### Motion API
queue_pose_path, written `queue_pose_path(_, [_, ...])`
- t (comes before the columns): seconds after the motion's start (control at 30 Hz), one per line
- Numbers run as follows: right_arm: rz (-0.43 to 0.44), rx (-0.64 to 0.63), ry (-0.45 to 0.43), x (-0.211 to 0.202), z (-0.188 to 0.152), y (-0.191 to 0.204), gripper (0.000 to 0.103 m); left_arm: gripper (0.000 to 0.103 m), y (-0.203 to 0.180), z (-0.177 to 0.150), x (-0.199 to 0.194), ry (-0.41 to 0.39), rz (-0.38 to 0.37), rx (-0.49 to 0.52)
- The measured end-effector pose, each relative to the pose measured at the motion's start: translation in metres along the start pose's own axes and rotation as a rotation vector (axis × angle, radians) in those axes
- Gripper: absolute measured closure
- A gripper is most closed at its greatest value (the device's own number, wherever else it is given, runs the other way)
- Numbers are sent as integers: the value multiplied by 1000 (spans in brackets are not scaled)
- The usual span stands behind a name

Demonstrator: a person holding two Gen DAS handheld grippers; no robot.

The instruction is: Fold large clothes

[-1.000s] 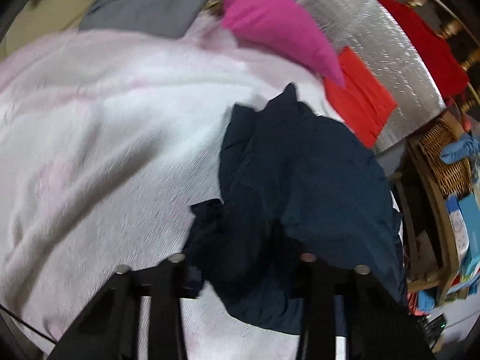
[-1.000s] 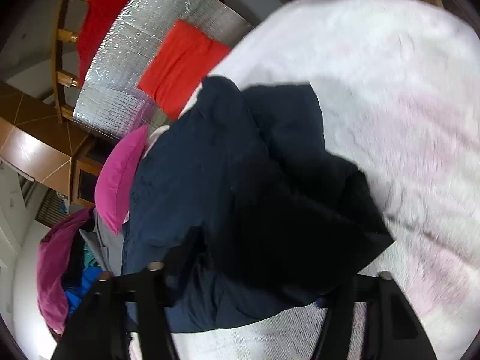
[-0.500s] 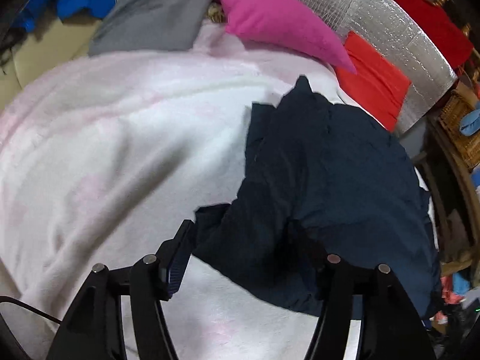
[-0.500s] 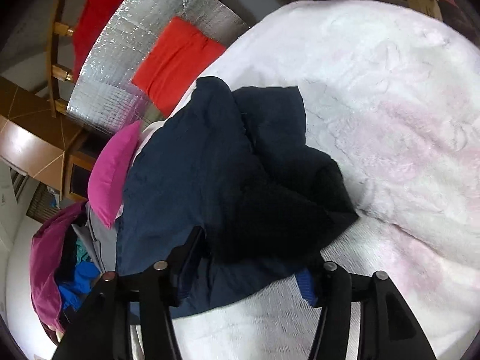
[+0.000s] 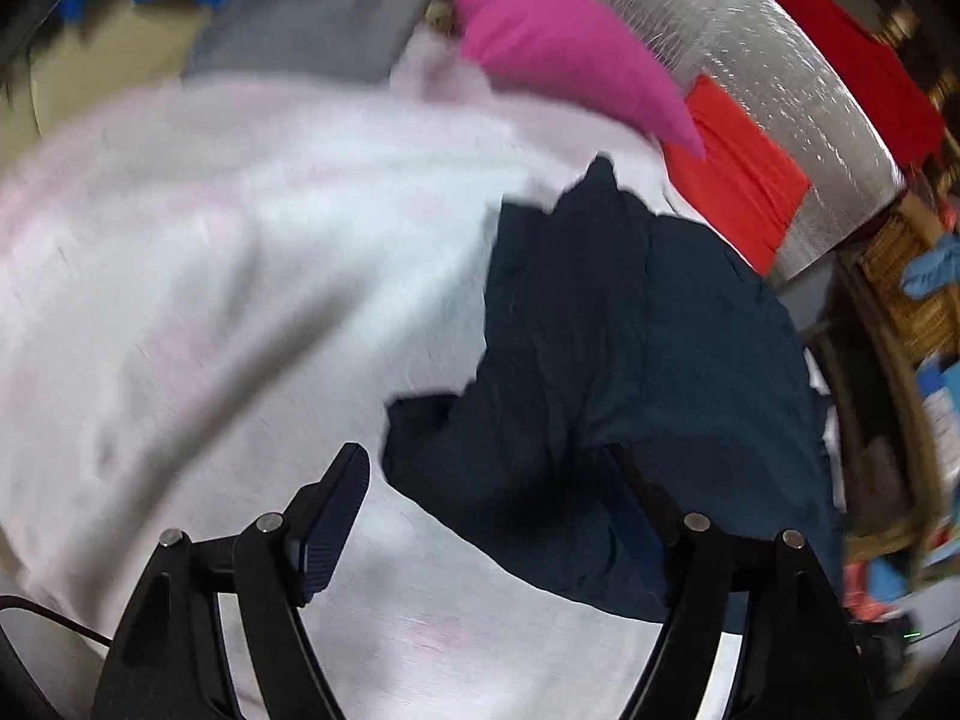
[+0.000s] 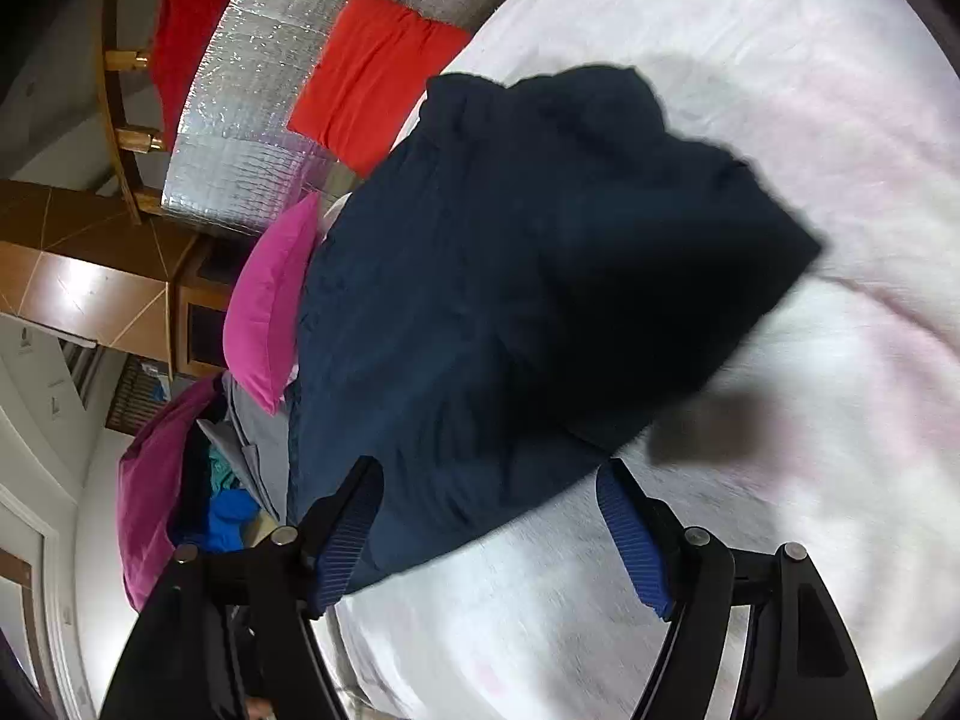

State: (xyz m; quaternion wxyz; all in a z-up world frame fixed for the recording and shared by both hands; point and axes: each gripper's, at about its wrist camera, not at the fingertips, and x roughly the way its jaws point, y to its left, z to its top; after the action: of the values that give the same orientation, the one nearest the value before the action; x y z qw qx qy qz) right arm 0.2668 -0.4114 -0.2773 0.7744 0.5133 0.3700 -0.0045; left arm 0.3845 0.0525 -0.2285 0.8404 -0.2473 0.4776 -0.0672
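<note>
A dark navy garment [image 5: 630,372] lies crumpled on a white and pale pink blanket [image 5: 210,300] that covers the bed. In the left wrist view my left gripper [image 5: 486,480] is open, its jaws wide apart just short of the garment's near edge, holding nothing. In the right wrist view the same navy garment [image 6: 510,300] lies bunched, one corner flopped over toward the blanket [image 6: 810,480]. My right gripper [image 6: 489,492] is open too, its blue-padded jaws on either side of the garment's near hem, not closed on it.
A magenta pillow [image 5: 564,48] and a grey garment [image 5: 324,18] lie at the bed's far end. A silver foil panel [image 5: 780,102] with red cloths [image 5: 738,174] stands behind. A wicker basket [image 5: 900,288] is at the right. A pile of clothes [image 6: 180,480] lies at the left.
Both grippers have opened and let go of the navy garment, then drawn back from it. The garment has dropped onto the blanket in a bunched heap.
</note>
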Motion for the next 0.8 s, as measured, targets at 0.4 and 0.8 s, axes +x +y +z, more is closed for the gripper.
queue_pose_path(0.4, [-59, -153, -121, 0, 10, 37, 51, 47, -12, 2, 8, -18, 46, 45])
queue_pose_path(0.8, [-189, -199, -6, -29, -1, 33, 45, 35, -39, -3, -37, -265, 241, 234])
